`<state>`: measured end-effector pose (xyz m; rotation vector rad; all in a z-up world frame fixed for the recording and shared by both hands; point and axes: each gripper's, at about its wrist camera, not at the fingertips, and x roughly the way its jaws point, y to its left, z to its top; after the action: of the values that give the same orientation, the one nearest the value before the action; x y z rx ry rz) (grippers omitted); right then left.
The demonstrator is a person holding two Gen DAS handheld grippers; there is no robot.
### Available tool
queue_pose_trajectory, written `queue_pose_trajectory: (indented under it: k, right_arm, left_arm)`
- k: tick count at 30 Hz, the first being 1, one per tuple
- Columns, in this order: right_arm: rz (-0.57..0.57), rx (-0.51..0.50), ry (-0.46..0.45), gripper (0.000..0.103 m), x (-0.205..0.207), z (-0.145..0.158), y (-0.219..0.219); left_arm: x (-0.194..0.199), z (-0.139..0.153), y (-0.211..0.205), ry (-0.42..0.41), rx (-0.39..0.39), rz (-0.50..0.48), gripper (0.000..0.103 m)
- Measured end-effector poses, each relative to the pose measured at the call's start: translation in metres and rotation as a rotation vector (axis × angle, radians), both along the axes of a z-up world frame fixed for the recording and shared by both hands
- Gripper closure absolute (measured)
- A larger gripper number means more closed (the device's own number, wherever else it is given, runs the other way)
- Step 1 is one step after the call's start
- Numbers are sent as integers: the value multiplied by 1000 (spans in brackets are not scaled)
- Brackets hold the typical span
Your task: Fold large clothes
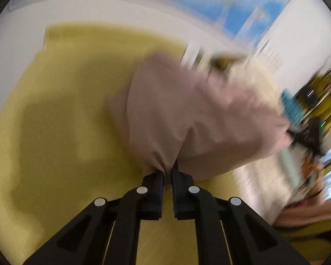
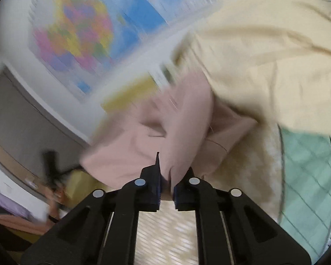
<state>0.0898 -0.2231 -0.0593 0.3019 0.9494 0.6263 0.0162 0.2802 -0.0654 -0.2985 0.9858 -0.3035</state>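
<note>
Both views blurred. Left gripper (image 1: 168,173) jaws clamped on pink garment (image 1: 187,114), bunched above the yellow sheet (image 1: 66,110). Right gripper (image 2: 166,176) jaws pinch the garment's other edge, w/ cream cloth (image 2: 264,55) just beside.

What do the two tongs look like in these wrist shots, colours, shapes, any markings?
Both look alike. The left tongs and the right tongs are matte black, each with two flat, blocky fingers on angular black linkage arms with triangular cut-outs. Four round silver pivot caps sit in a row across each linkage. A hint of dark blue shows on the inner finger faces. No cables or lettering are visible.
</note>
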Motion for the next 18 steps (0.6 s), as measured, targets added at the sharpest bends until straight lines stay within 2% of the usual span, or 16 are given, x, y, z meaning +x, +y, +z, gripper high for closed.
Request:
queue_pose_trajectory:
  k: [1, 2, 4, 5, 6, 7, 8, 11, 13, 15, 18]
  right_arm:
    - [-20, -75, 17, 84, 0, -6, 1]
    - [-42, -107, 15, 69, 0, -5, -2]
    - [-102, -89, -41, 57, -5, 13, -16]
    - [-116, -82, -72, 49, -8, 22, -20]
    - [-130, -83, -135, 38, -13, 38, -22]
    - [-130, -90, -173, 33, -15, 47, -21]
    - [-115, -95, -209, 32, -14, 56, -16]
    - [-50, -155, -245, 31, 1, 67, 19]
    - [-12, -231, -248, 31, 18, 63, 49]
    - [12, -321, -247, 29, 39, 52, 80]
    - [23, -429, -223, 27, 66, 35, 106]
  left_arm:
    - [-2, 0, 0, -2, 1, 2, 90]
    - [-6, 8, 2, -38, 7, 15, 88]
    - [-16, 29, 12, -143, 17, 71, 72]
    - [-21, 42, 17, -203, 23, 98, 67]
    - [-27, 58, 22, -267, 15, 114, 56]
    - [-27, 67, 22, -297, 13, 116, 46]
    - [-22, 76, 16, -313, 54, 101, 45]
    - [11, 85, -26, -288, 258, 37, 43]
    - [38, 79, -51, -243, 283, -42, 38]
    - [59, 69, -72, -204, 330, -97, 38]
    - [100, 48, -93, -131, 421, -109, 38]
